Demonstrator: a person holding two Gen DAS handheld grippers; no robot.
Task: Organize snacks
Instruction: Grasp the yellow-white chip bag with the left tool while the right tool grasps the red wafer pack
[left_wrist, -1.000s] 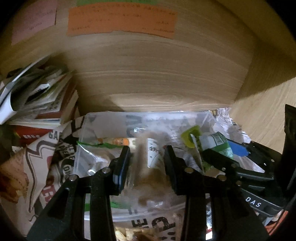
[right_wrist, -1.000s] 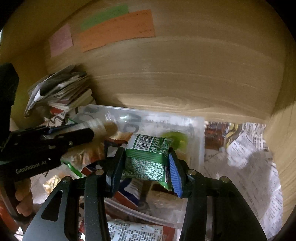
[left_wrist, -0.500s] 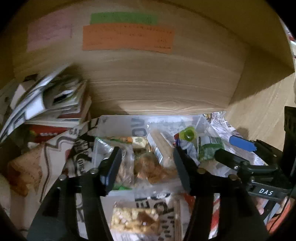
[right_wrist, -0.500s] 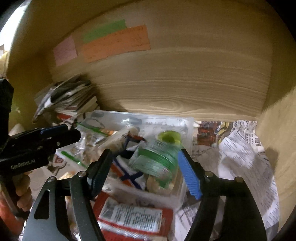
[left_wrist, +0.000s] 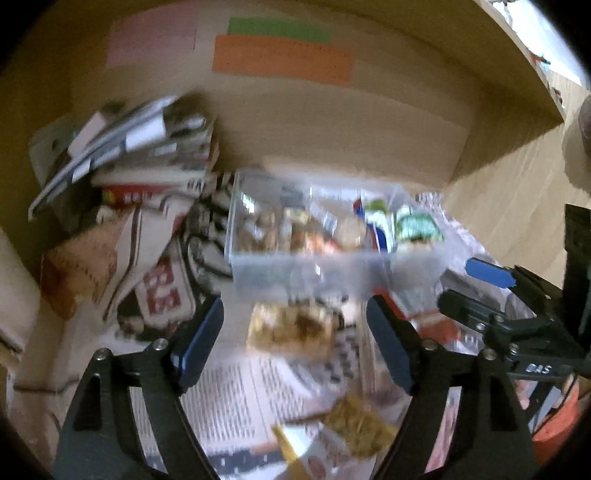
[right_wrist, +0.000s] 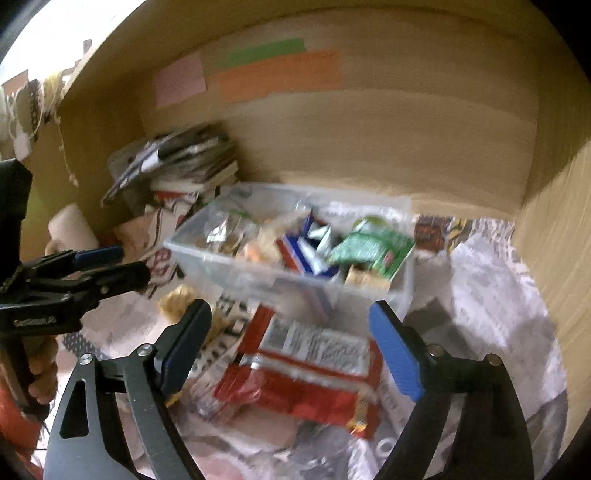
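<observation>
You are looking into a light wooden alcove: a back panel (right_wrist: 388, 122) with level grain, and a side panel (right_wrist: 554, 236) closing it at the right. Three paper strips are stuck high on the back panel: a pink note (right_wrist: 180, 79), a green strip (right_wrist: 266, 51) and an orange strip (right_wrist: 280, 75) just under it. Printed newspaper (right_wrist: 491, 295) covers the shelf floor. A leaning stack of magazines (left_wrist: 147, 147) fills the back left corner. Daylight shows beyond the alcove's upper left edge.
</observation>
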